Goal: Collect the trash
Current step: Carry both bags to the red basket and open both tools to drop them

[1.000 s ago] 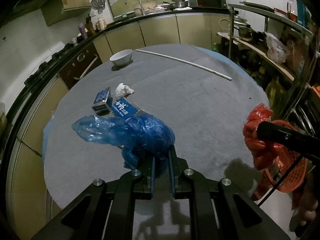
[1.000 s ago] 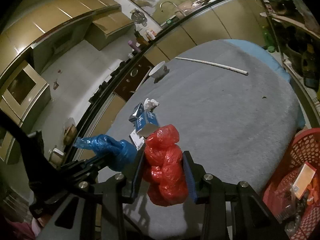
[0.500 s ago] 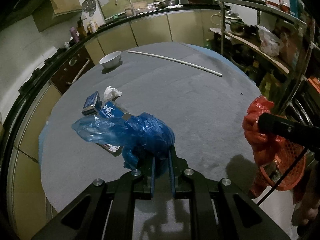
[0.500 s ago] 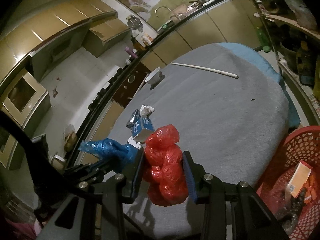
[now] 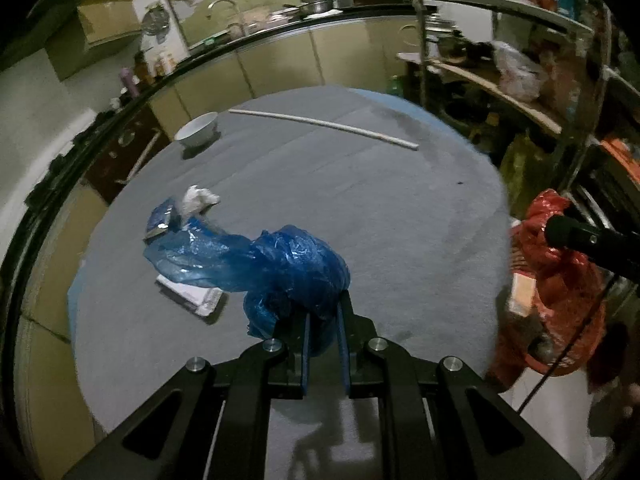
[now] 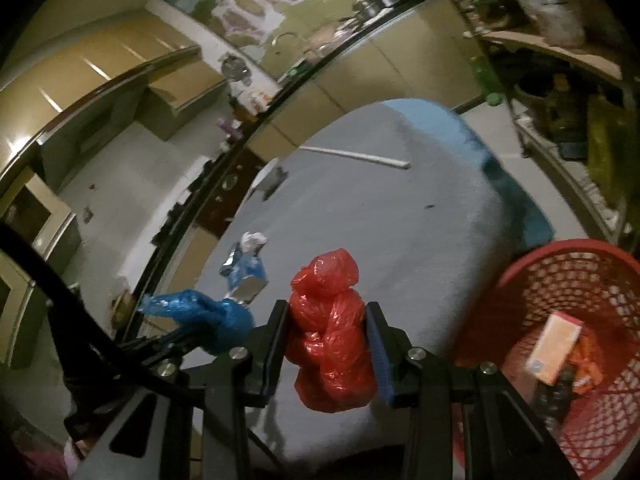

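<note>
The left gripper (image 5: 323,316) clenches a crumpled blue plastic bag (image 5: 276,268), which bulges forward past its jaws above the grey table (image 5: 400,216). The right gripper (image 6: 328,332) grasps a bunched red plastic bag (image 6: 330,336) between its jaws, beside the red mesh basket (image 6: 536,280).

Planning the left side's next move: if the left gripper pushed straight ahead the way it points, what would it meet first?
Left gripper, shut on the blue bag, points across the grey table. The path looks free; the white rod is probably first, but depth is unclear.
</note>
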`<state>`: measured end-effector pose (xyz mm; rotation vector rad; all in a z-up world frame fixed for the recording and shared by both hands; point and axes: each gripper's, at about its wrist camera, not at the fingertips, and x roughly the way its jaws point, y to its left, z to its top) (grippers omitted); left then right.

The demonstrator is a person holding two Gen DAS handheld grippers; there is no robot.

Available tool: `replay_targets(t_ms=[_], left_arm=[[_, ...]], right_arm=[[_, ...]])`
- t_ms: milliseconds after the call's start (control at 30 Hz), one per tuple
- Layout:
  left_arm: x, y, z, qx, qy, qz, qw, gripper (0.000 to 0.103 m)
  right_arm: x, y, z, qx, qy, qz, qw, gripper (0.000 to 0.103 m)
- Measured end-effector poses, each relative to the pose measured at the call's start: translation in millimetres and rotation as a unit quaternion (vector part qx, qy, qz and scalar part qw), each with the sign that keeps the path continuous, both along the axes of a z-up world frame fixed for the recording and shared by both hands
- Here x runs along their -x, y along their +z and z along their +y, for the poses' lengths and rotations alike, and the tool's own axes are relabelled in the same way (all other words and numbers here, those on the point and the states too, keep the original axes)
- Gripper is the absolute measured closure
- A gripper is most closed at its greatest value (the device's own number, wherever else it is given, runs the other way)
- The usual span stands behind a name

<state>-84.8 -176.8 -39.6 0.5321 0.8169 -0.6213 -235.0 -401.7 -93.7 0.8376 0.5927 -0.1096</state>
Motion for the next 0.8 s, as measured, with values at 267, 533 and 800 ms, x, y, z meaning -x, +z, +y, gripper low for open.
replay_targets(t_ms=[267, 533, 800], left_arm=[[22, 4, -12, 0.029, -0.054, 0.001, 0.9981, 0.091], [23, 2, -13, 0.025, -0.053, 0.008, 0.9983, 0.091], [35, 2, -24, 0.027, -0.089, 0.020, 0.9954, 0.091]], right_arm=[[46, -1, -41, 0.005, -0.079, 0.010, 0.997, 0.062], [71, 5, -63, 0.020, -0.125, 0.012, 0.992, 0.062], [68, 12, -53, 0.054, -0.120, 0.023, 0.991, 0.062]])
